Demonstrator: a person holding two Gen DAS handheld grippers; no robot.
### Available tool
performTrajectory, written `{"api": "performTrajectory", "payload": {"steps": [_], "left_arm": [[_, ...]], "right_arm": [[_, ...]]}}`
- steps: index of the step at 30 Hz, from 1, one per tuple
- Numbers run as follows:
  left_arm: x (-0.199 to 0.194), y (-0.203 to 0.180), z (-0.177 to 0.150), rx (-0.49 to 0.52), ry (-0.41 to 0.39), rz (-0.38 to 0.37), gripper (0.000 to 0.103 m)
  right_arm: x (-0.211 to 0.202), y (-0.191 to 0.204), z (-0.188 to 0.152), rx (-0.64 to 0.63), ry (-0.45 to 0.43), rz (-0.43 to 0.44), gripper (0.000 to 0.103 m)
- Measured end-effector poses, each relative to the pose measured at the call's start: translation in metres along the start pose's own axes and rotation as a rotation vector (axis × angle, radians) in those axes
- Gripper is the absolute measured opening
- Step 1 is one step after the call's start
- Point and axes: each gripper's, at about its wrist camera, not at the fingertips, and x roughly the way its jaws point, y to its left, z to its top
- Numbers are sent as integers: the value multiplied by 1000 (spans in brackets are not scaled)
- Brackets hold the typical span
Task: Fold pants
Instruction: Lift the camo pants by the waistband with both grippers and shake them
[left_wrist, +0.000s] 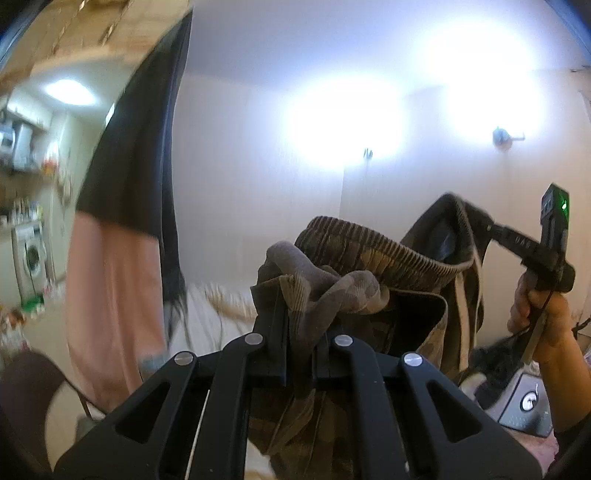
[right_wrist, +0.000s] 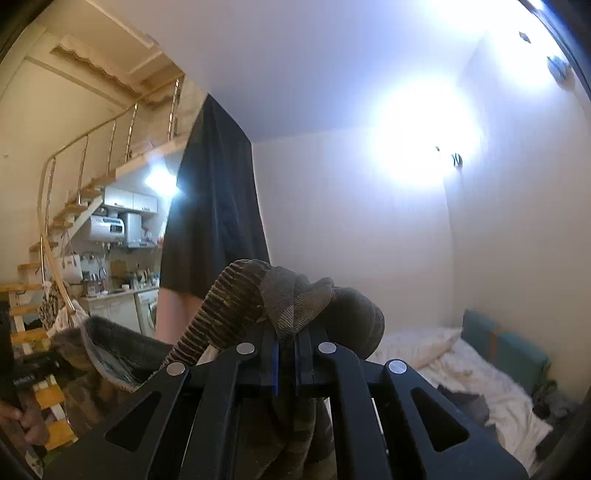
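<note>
the pants (left_wrist: 369, 254) hang in the air above the bed (right_wrist: 461, 354), waistband stretched level between the left gripper (left_wrist: 301, 328) and right gripper (right_wrist: 286, 343), each pinching a waistband corner; legs hang below both.

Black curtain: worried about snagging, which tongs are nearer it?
Left. Left tongs clamp the camouflage pants beside the black curtain; right tongs grip the pants farther from it.
</note>
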Motion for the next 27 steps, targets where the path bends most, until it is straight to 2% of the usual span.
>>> {"api": "performTrajectory", "payload": {"steps": [2,6,7,10,12,15,20,27], "left_arm": [[-15,-2,25,25,-61,4,6],[-19,-9,63,104,-107,54,6],[-11,-9,69,137,-95,87,6],[39,18,68,110,4,114,6],[68,28,55,119,44,147,6],[122,43,15,151,143,180,6],[202,82,-50,120,300,202,6],[312,134,-126,67,479,248,6]], "right_arm": [[-7,8,18,-15,-36,2,5],[-11,19,44,-29,-81,-13,5],[-9,20,48,-26,-78,-20,5],[15,16,43,-23,-14,-45,5],[37,10,28,-8,45,-40,5],[74,2,-5,-11,147,-42,5],[144,-17,-77,-2,321,-42,5],[250,-55,-157,54,487,-60,5]]}}
